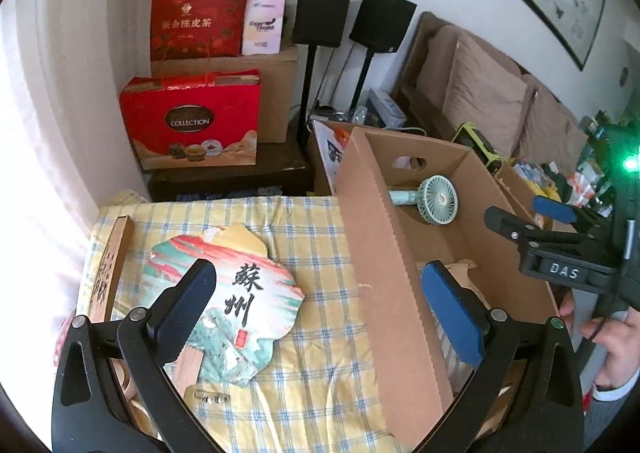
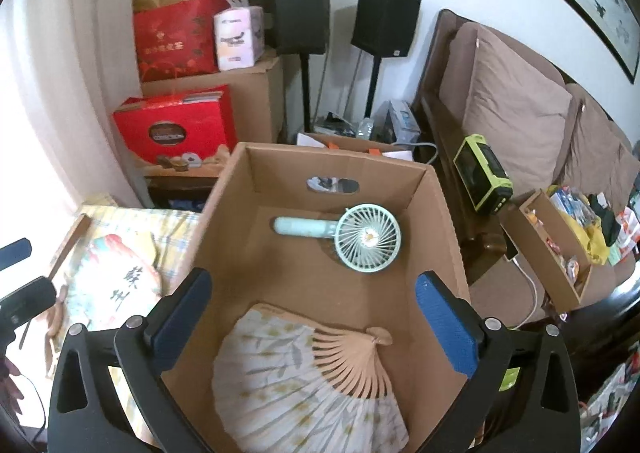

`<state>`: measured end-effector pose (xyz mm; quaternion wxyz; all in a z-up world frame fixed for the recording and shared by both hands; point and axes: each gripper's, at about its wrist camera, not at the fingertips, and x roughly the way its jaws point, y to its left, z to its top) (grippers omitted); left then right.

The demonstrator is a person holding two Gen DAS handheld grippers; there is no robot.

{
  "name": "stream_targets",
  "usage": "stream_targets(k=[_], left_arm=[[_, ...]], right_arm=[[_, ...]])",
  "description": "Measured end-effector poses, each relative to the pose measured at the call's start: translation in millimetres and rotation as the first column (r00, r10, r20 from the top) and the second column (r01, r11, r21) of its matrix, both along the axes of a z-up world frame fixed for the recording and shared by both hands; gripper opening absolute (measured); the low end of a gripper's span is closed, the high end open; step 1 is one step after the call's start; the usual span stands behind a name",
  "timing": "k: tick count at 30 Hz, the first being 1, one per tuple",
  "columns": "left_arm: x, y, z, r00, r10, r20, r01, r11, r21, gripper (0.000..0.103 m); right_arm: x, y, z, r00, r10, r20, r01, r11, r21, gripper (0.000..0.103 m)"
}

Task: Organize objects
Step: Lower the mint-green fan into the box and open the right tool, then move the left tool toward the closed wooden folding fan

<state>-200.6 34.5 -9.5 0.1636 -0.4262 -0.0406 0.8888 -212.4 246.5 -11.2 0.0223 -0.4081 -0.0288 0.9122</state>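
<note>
On the checked cloth (image 1: 312,369) at the left, two pieces are waiting outside the box: a narrow wooden plaque (image 1: 110,273) with dark carved characters too skewed to read, and right beside it the flat paddle fan (image 1: 236,293), lying face up with 蘇州 brushed in black and a small red seal under it. The left claw (image 1: 320,305) hangs over this spot with its jaws wide and nothing between them, one pad above the paddle fan, the other over the box wall.

Moving right, the cardboard box (image 2: 228,189) stands open on the surface, touching the edge of the cloth. Inside, the mint handheld fan (image 2: 362,237) lies on its side at the far end, under the handle cut-out, and the folding fan (image 2: 304,377) lies spread open at the near end. The right claw (image 2: 316,313) hovers above the box, jaws spread wide, holding nothing.

So I'd call it about halfway: two fans packed, the paddle fan and probably the plaque left to go in.

Writing in the background: the lower red gift box (image 1: 192,121) says COLLECTION on an oval badge, the red bag (image 1: 196,21) above it reads 陈皮茶 in gold after two characters I can't make out, and the white pack (image 1: 264,23) next to it has print too blurred to trust. Far right in the left view, the other tool's body (image 1: 564,271) carries a DAS tag.
</note>
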Motion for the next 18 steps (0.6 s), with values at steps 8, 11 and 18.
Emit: stream_targets(k=[8, 11, 18], left_arm=[[22.4, -22.9, 10.4, 1.000, 0.013, -0.010, -0.013, 0.999, -0.040, 0.103], [33.9, -38.2, 11.3, 1.000, 0.014, -0.008, -0.015, 0.998, -0.067, 0.103], [62.5, -88.8, 1.8, 0.998, 0.064, -0.005, -0.064, 0.992, -0.105, 0.103]], right_arm=[[30.6, -27.0, 12.6, 0.998, 0.064, -0.010, -0.064, 0.998, -0.007, 0.103], [42.1, -41.4, 12.7, 0.994, 0.109, -0.010, -0.109, 0.994, -0.024, 0.103], [60.2, -77.9, 10.3, 0.977, 0.214, 0.001, -0.214, 0.976, -0.047, 0.103]])
